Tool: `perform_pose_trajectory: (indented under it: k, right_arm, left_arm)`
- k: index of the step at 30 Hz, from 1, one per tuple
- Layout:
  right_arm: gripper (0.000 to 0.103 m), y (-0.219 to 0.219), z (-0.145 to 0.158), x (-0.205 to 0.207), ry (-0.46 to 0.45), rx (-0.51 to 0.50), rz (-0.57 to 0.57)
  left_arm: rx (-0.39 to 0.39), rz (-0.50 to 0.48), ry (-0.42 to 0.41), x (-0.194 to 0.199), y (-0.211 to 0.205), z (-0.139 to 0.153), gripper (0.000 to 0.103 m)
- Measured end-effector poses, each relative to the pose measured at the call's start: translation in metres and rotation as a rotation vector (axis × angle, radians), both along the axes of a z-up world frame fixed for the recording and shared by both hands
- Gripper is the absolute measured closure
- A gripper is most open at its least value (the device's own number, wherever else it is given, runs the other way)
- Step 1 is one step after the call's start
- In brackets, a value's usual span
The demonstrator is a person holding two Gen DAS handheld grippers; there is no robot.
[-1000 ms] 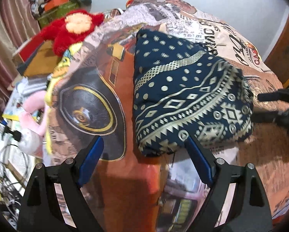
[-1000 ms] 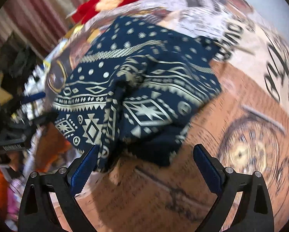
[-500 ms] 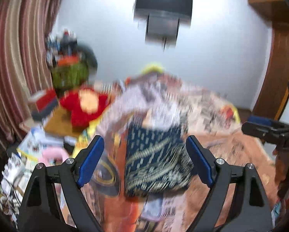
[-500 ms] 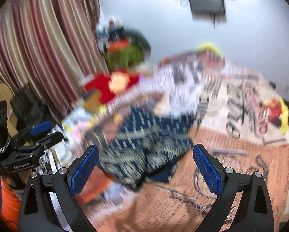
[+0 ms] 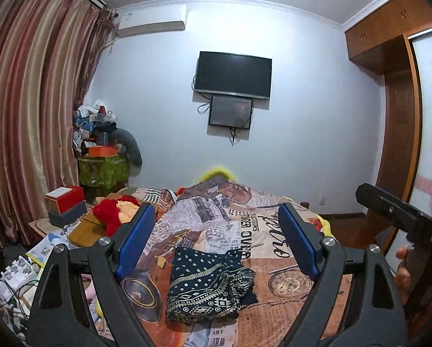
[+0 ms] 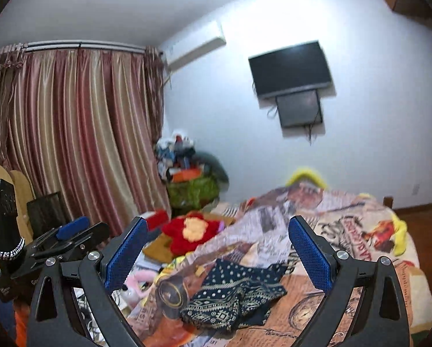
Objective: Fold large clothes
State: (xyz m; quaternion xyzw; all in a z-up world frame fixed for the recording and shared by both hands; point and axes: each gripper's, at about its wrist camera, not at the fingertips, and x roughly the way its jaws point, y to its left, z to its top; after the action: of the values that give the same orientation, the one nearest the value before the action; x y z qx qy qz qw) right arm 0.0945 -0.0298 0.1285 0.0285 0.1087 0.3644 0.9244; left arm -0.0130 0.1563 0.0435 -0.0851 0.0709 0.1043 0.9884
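Left wrist view shows both tools lifted away: left gripper point(image 5: 213, 241) and right gripper point(image 6: 217, 253) gape wide and empty, while the folded navy garment point(image 5: 208, 287) lies released on the bed point(image 5: 288, 312); folding looks finished.

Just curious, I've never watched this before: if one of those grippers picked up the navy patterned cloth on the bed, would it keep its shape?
Probably not. The navy cloth with cream patterning lies rumpled in soft folds, so it would likely droop. It looks thin, so probably light. On the printed bedspread it should drag and bunch, not roll.
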Motion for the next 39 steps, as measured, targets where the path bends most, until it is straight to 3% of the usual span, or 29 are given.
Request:
perform_pose_trajectory:
  k: [9,17,39]
  right_arm:
    - [0.003,0.003,-0.011,-0.037,-0.035,-0.031,-0.029]
    - [0.003,0.006,-0.024,-0.034,0.02,-0.038,-0.028]
    - [0.003,0.006,-0.034,-0.023,0.051,-0.05,-0.025]
  left_arm:
    - [-0.016,0.036,0.023,-0.01,-0.005,-0.013,0.016]
    - [-0.028,0.05,0.037,-0.011,-0.004,-0.019,0.016]
    - [-0.041,0.04,0.073,-0.003,-0.001,-0.028,0.016]
